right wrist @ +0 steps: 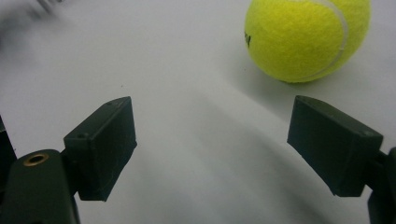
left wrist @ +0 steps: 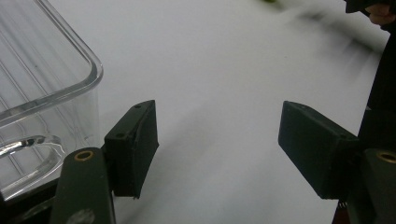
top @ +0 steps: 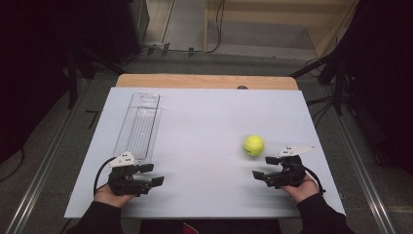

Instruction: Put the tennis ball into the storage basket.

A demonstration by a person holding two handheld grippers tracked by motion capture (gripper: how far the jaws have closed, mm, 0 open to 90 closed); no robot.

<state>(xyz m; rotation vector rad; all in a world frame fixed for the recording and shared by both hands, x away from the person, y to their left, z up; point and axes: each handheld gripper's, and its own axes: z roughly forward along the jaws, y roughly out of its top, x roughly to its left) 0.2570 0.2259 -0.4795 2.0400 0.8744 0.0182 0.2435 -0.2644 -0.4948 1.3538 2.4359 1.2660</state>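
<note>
Right gripper (top: 261, 167) agape near tennis ball (top: 253, 145), logo facing it.

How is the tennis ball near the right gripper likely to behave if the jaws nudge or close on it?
The tennis ball is round and sits free on the flat white table, so a nudge would probably roll it away. Its fuzzy felt should grip the pads rather than slip. The right gripper is open and looks wide enough, but an off-centre close may squirt it out.
</note>
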